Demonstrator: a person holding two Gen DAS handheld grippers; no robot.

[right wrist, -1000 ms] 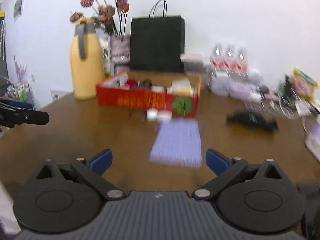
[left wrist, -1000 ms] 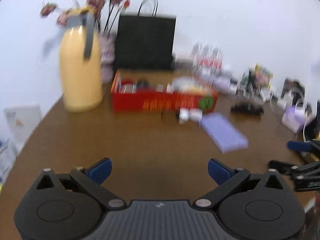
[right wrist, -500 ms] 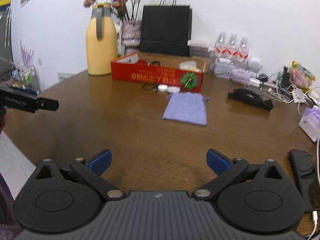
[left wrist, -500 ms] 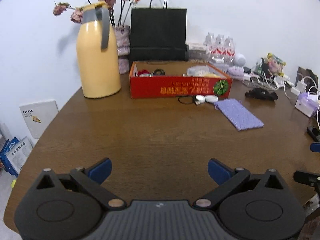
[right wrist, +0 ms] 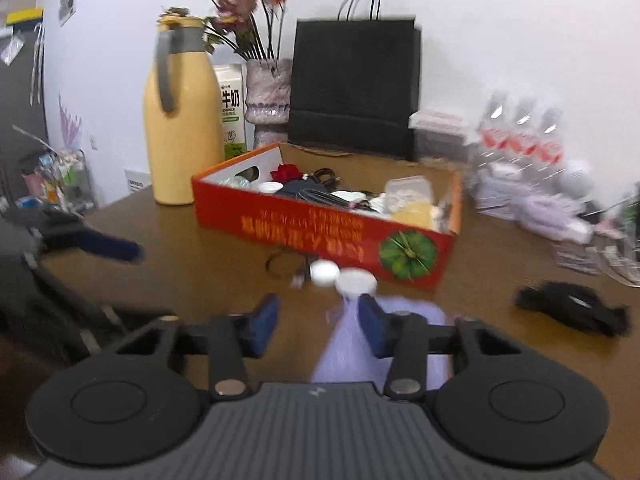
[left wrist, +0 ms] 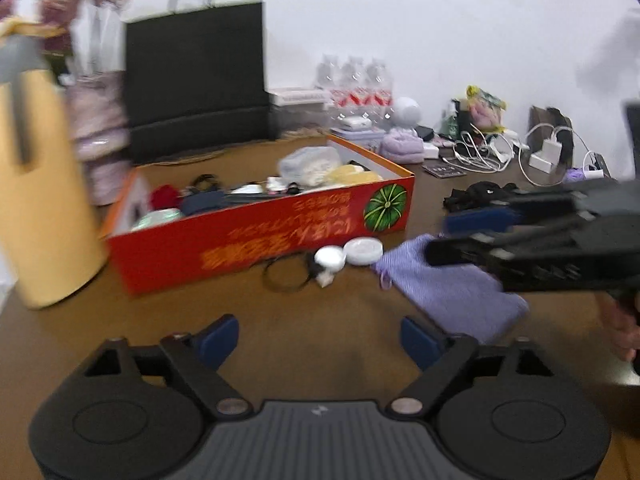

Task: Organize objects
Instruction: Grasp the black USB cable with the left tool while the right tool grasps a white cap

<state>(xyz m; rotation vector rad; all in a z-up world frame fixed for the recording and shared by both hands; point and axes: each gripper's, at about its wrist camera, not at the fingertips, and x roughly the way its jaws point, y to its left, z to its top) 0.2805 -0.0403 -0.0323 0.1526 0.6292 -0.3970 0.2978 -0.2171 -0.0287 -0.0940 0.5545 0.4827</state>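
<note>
Red box (right wrist: 320, 228) was part-filled; purple pouch (left wrist: 448, 292) and two round tins (left wrist: 362, 251) lay loose on the bench (left wrist: 180, 320); both tools, left (left wrist: 320, 336) and right (right wrist: 316, 322), were closing on nothing

I read "牛奶" and "MILK" on the white milk carton (right wrist: 231, 110); the yellow lettering on the red box (right wrist: 320, 226) is upside down, too blurred to read.

Left hand-held gripper (left wrist: 320, 338) closing, nothing between; right hand-held gripper (right wrist: 318, 322) closing, unloaded.
</note>
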